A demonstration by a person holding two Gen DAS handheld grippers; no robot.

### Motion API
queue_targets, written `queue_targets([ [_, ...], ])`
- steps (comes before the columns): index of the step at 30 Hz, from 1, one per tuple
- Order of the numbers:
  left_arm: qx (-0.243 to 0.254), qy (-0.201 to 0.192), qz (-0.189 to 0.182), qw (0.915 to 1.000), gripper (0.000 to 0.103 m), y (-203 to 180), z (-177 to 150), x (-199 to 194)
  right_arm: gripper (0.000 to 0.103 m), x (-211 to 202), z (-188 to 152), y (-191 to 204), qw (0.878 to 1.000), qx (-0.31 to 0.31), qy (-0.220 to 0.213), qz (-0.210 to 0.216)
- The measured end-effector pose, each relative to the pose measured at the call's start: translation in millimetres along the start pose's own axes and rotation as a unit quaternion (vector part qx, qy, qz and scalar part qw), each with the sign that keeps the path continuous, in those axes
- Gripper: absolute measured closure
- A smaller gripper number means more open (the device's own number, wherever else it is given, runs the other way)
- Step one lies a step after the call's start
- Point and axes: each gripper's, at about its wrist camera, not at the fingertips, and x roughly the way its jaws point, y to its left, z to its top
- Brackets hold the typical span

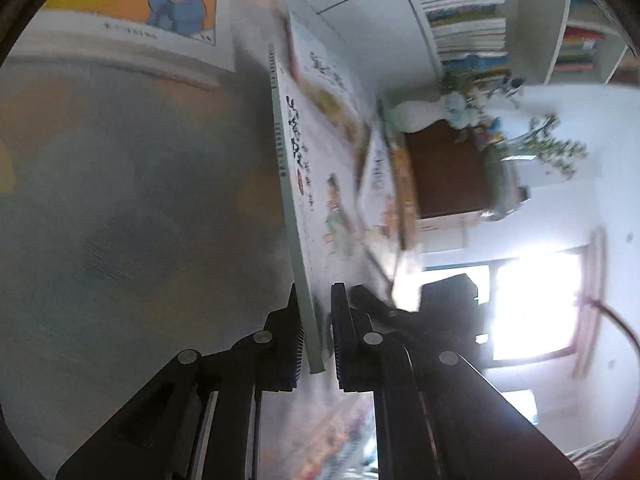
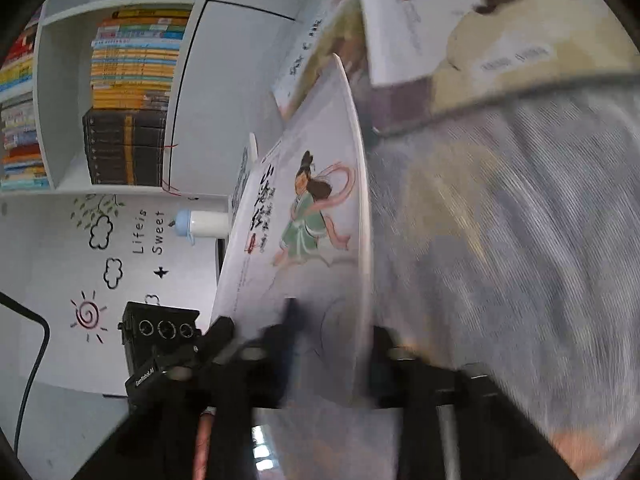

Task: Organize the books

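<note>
A thin white picture book (image 1: 316,184) with black calligraphy and a figure in a green robe stands on edge above the grey cloth (image 1: 120,200). My left gripper (image 1: 316,300) is shut on its grey-green spine edge, pads pressing both sides. In the right wrist view the same book (image 2: 304,216) fills the middle, cover facing left, and my right gripper (image 2: 334,332) is shut on its near edge. The left gripper's black body (image 2: 160,328) shows at the book's far left corner. The right gripper's body (image 1: 448,296) shows beyond the book.
More picture books lie on the cloth: a cartoon-covered one (image 1: 132,4), white ones (image 1: 324,76), and a stack (image 2: 404,12). A white bookshelf (image 2: 128,80) full of stacked books lines the wall. A vase of flowers (image 1: 472,104), a bottle (image 2: 204,224) and a bright window (image 1: 532,304) lie beyond.
</note>
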Motion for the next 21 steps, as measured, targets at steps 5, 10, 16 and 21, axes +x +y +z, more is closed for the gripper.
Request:
queue_targets([
  [5, 0.085, 0.013, 0.08, 0.9931, 0.094, -17, -2, 1, 0.09, 14, -7, 50, 0.982, -0.154, 0.005, -0.105],
  [10, 0.145, 0.012, 0.1, 0.9843, 0.093, -35, -4, -8, 0.09, 21, -30, 107, 0.925, -0.324, 0.006, -0.198],
  [16, 0.15, -0.061, 0.088, 0.9829, 0.091, -43, 23, -56, 0.089, 23, -33, 153, 0.896, -0.397, 0.002, -0.202],
  [21, 0.134, -0.129, 0.109, 0.9765, 0.091, -30, 59, -98, 0.088, 56, -3, 195, 0.893, -0.422, -0.003, -0.157],
])
